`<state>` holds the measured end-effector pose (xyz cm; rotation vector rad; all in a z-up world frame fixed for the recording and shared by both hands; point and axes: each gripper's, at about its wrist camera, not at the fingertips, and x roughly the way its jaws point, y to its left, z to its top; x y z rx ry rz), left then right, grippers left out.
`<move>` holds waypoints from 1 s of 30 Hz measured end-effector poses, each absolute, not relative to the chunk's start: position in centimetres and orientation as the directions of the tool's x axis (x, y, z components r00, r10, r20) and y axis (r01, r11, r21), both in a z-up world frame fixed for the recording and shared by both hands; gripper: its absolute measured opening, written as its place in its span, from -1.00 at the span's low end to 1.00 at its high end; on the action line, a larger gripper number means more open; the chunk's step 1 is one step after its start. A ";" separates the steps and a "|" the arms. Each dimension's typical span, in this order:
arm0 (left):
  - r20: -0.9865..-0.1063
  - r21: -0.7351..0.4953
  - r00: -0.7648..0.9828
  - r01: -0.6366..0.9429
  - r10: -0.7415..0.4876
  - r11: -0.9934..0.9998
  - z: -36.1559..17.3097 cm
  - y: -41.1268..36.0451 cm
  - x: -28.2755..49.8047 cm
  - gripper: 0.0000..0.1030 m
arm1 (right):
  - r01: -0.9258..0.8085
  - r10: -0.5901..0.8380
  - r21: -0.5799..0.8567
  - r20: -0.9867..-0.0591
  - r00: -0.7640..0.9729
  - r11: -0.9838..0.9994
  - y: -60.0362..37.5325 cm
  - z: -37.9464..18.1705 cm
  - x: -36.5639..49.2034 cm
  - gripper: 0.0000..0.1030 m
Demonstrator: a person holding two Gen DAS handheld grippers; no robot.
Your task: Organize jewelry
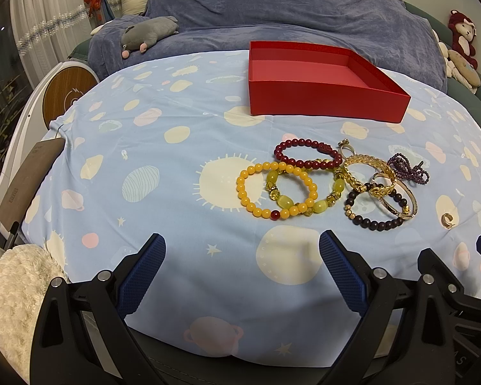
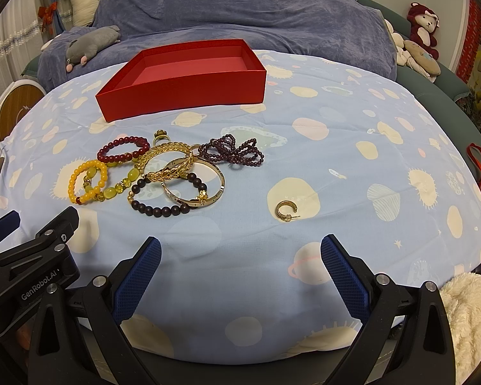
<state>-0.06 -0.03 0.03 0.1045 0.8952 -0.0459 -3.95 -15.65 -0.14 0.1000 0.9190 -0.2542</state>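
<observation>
Planet-print blue cloth (image 1: 163, 166) covers the surface ahead of both tongs. Left tongs (image 1: 242, 247) and right tongs (image 2: 240, 250) gape wide, holding nothing. Bracelets (image 1: 330, 183) lie heaped beyond them, a small gold earring (image 2: 285, 211) apart, just ahead of the right tongs. Farther off sits a red box (image 2: 189, 88), open and bare inside.

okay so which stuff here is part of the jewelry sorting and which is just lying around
For the job: red box, the piled bracelets, purple bead strand, gold hoop earring.

Just lying about: grey plush toy, red plush monkey, blue blanket.
</observation>
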 end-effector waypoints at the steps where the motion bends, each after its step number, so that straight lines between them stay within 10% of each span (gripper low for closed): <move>1: -0.780 0.072 0.625 0.083 0.004 0.994 0.0 0.0 -0.1 0.79 | 0.259 -0.174 -0.023 -0.796 0.579 0.965 -15.7 -0.1 -3.9 0.86; 30: -0.821 -0.118 0.562 0.001 -0.098 0.993 -0.2 4.6 3.5 0.81 | 0.278 -0.142 0.031 -0.802 0.580 0.960 -17.2 0.4 -4.0 0.86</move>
